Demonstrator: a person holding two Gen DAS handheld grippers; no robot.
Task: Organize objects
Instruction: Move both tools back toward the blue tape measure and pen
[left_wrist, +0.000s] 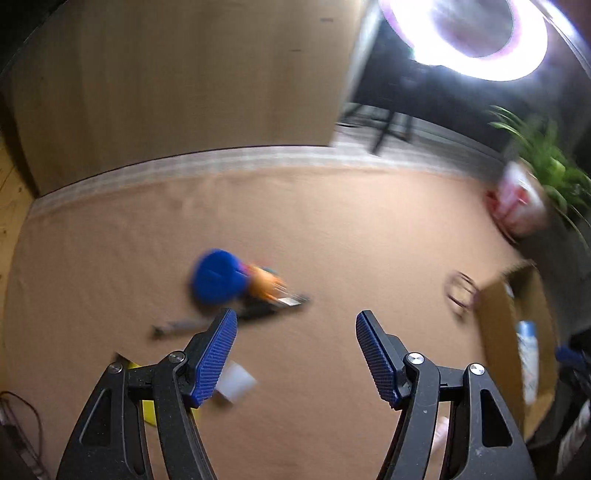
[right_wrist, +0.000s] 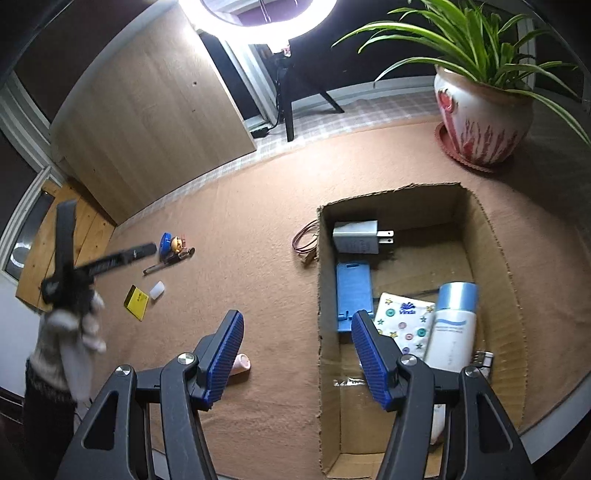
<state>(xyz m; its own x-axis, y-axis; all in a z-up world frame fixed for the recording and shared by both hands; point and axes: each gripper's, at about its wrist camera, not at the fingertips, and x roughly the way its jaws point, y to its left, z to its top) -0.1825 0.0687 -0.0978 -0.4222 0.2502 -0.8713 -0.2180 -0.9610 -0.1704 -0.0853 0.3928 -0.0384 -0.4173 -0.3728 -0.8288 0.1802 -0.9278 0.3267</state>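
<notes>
My left gripper (left_wrist: 296, 315) is open with nothing between its fingers, above the brown cloth (left_wrist: 332, 240). The view is blurred. Ahead of it lie a blue round object (left_wrist: 218, 277), an orange toy (left_wrist: 264, 282) and a dark pen-like tool (left_wrist: 177, 326). A small white piece (left_wrist: 236, 382) and a yellow card (left_wrist: 147, 406) sit by its left finger. My right gripper (right_wrist: 297, 316) is open and empty, over the left wall of the cardboard box (right_wrist: 495, 258). The box holds a charger (right_wrist: 356, 238), a blue stand (right_wrist: 354, 291), a tissue pack (right_wrist: 404, 325) and a white bottle (right_wrist: 452, 325).
A coiled cable (right_wrist: 306, 240) lies just left of the box. A pink item (right_wrist: 240, 363) rests by my right gripper's left finger. A potted plant (right_wrist: 484, 114) stands at the back right. A gloved hand (right_wrist: 74, 325) holds the other tool at far left. A wooden panel (right_wrist: 147, 110) stands behind.
</notes>
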